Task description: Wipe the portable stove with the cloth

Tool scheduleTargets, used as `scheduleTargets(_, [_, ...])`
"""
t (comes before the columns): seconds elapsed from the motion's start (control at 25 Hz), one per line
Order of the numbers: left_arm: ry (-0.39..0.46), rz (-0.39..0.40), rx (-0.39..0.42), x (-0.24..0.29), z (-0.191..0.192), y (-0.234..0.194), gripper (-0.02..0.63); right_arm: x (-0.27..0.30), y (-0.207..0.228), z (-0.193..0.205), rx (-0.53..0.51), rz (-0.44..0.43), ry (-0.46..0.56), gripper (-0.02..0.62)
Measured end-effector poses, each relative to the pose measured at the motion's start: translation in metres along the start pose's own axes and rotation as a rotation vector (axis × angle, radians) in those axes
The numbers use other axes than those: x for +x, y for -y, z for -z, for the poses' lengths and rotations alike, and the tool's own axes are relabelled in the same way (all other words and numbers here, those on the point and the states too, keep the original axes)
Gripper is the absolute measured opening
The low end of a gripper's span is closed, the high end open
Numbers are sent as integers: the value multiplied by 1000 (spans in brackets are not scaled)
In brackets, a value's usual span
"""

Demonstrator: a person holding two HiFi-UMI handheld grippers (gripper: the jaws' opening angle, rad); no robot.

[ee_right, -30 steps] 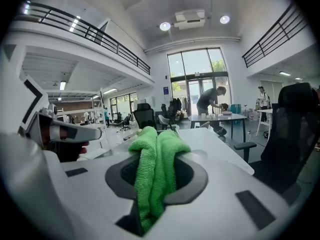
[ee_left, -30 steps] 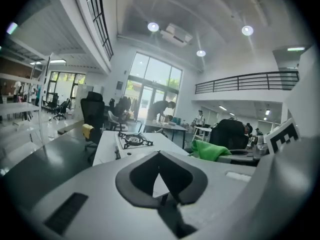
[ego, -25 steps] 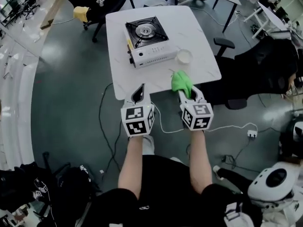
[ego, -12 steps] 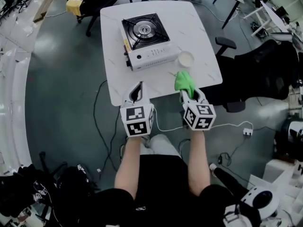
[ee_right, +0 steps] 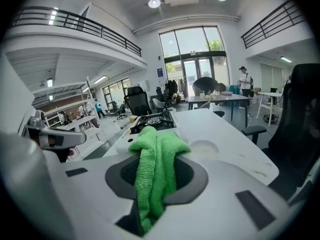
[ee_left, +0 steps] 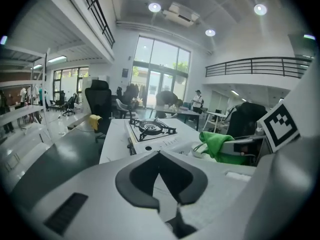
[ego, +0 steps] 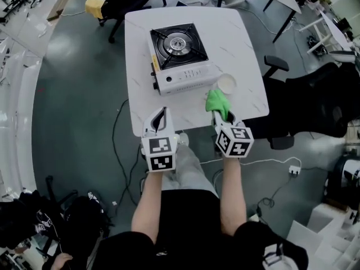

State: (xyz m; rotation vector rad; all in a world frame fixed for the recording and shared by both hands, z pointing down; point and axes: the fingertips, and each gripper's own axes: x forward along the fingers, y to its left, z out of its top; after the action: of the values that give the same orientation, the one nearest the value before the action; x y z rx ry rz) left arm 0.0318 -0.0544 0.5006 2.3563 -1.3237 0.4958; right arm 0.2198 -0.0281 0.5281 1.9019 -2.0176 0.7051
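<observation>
The portable stove [ego: 179, 58], white-bodied with a black top and a round burner, stands in the middle of the white table [ego: 247, 44]; it also shows ahead in the left gripper view as the stove [ee_left: 150, 131]. My right gripper [ego: 220, 115] is shut on the green cloth [ego: 216, 102], which bunches out past its tips over the table's near edge, short of the stove's front right corner. In the right gripper view the cloth [ee_right: 157, 159] hangs between the jaws. My left gripper [ego: 160, 115] hovers over the near edge, left of the cloth, shut and holding nothing.
A white round dish [ego: 228, 83] lies right of the stove's front, just beyond the cloth. Black office chairs [ego: 315, 100] stand right of the table, another with a yellow thing [ego: 95, 7] at the far left. Cables and a power strip [ego: 295, 169] lie on the floor.
Both grippers have come forward from in front of the table to over its near edge. The cloth is closer to the dish and stove. Neither gripper's grip has changed.
</observation>
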Motion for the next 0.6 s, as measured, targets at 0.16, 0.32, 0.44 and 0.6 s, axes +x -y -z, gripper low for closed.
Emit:
scheduleTargets(0.16, [-2, -34, -29, 19, -10, -13, -5, 27, -2, -22, -23, -40, 13, 66])
scheduleTargets(0.32, [-27, -38, -30, 41, -10, -13, -5, 51, 14, -18, -20, -41, -18, 66])
scheduleTargets(0.44, [-41, -40, -29, 57, -15, -11, -5, 66, 25, -31, -36, -32, -18, 66])
scheduleTargets(0.6, [-58, -46, -28, 77, -20, -10, -5, 86, 40, -42, -70, -22, -27, 66])
